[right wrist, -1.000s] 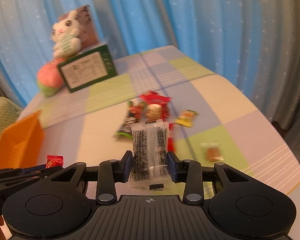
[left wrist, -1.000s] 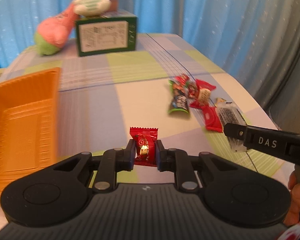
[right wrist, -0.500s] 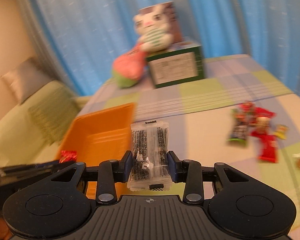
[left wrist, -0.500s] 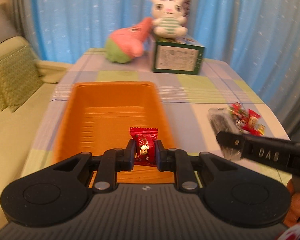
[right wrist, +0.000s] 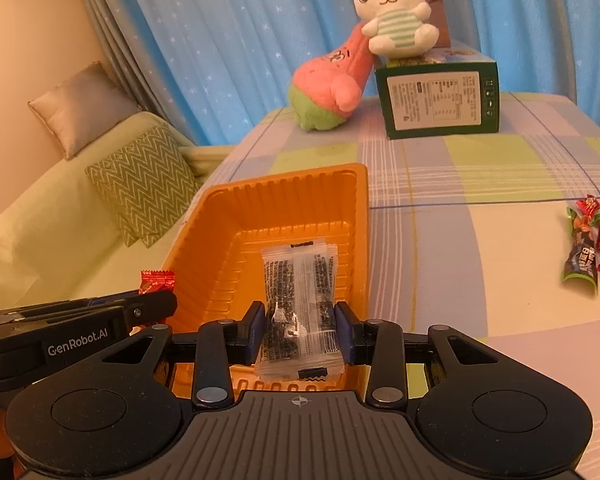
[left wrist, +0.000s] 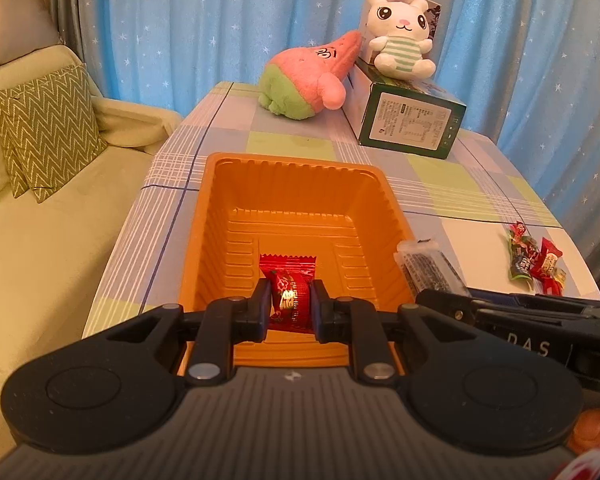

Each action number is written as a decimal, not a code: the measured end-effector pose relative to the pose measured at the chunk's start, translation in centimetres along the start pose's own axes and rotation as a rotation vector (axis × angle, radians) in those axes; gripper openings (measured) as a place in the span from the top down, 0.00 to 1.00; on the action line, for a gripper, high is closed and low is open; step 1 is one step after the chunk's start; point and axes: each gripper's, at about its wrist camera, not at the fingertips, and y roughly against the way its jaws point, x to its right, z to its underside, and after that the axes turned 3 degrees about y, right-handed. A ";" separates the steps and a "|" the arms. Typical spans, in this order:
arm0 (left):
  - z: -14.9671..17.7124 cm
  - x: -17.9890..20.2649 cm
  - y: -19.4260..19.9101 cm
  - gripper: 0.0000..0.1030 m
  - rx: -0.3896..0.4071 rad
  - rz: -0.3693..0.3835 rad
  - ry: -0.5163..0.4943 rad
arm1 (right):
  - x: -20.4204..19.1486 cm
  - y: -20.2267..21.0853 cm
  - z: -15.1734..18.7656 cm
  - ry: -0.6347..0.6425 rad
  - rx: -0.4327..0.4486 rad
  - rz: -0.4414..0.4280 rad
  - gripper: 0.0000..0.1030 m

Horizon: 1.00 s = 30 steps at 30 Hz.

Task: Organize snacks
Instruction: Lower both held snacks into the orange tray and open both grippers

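My left gripper [left wrist: 290,304] is shut on a red candy [left wrist: 288,280] and holds it over the near end of the orange tray [left wrist: 292,168]. My right gripper [right wrist: 299,330] is shut on a clear packet of black seeds [right wrist: 298,280] and holds it over the tray's near right part [right wrist: 284,184]. In the left wrist view the packet [left wrist: 428,268] shows at the tray's right rim. In the right wrist view the red candy [right wrist: 156,282] shows at the tray's left rim. Several loose snacks [left wrist: 534,260] lie at the table's right side, also in the right wrist view [right wrist: 588,248].
A green box [left wrist: 412,120] with a white bunny plush [left wrist: 400,36] on it and a pink plush [left wrist: 312,80] stand at the table's far end. A sofa with a zigzag cushion [left wrist: 44,128] is to the left. Blue curtains hang behind.
Both grippers swung left from the snack pile with their snacks, and now hold them over the orange tray, closer and lower than half a second ago.
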 end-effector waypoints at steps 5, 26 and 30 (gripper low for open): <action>-0.1 -0.7 -1.6 0.76 -0.008 0.012 0.021 | 0.2 -0.6 -0.2 -0.006 -0.009 0.010 0.63; 0.9 -2.0 0.9 0.66 0.006 -0.021 0.064 | -0.5 -1.7 -1.2 -0.009 0.010 -0.051 0.62; 1.2 -1.9 1.7 0.56 0.016 -0.034 0.067 | 0.2 -0.4 -1.1 -0.034 0.035 -0.050 0.44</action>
